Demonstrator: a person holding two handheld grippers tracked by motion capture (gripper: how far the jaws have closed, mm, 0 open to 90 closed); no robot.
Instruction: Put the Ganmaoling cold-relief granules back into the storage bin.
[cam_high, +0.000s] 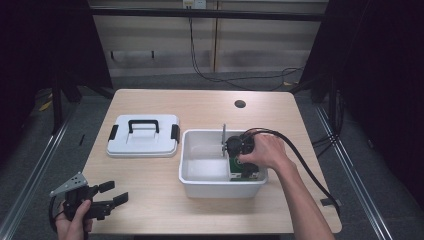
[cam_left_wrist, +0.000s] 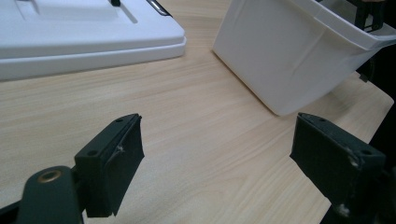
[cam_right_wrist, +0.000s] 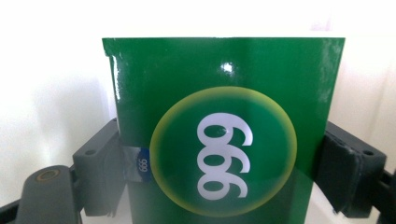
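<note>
A glossy green box (cam_right_wrist: 224, 116) with a white "999" in a yellow-ringed circle sits between the jaws of my right gripper (cam_right_wrist: 229, 172), which press on both of its sides. From above, the right gripper (cam_high: 245, 159) reaches down into the right end of a white bin (cam_high: 220, 189), with the green box (cam_high: 235, 169) held low against the bin's inner wall. My left gripper (cam_high: 114, 193) hovers near the table's front left corner, open and holding nothing. Along its jaws, the left gripper (cam_left_wrist: 217, 163) looks at bare wood, with the bin (cam_left_wrist: 285, 60) farther off.
A white lid (cam_high: 142, 142) with a black handle and black side latches lies flat left of the bin; it is the lid (cam_left_wrist: 70, 32) at the top left of the left gripper view. A small round hole (cam_high: 240, 104) marks the far table. The right gripper's cable (cam_high: 305, 165) trails right.
</note>
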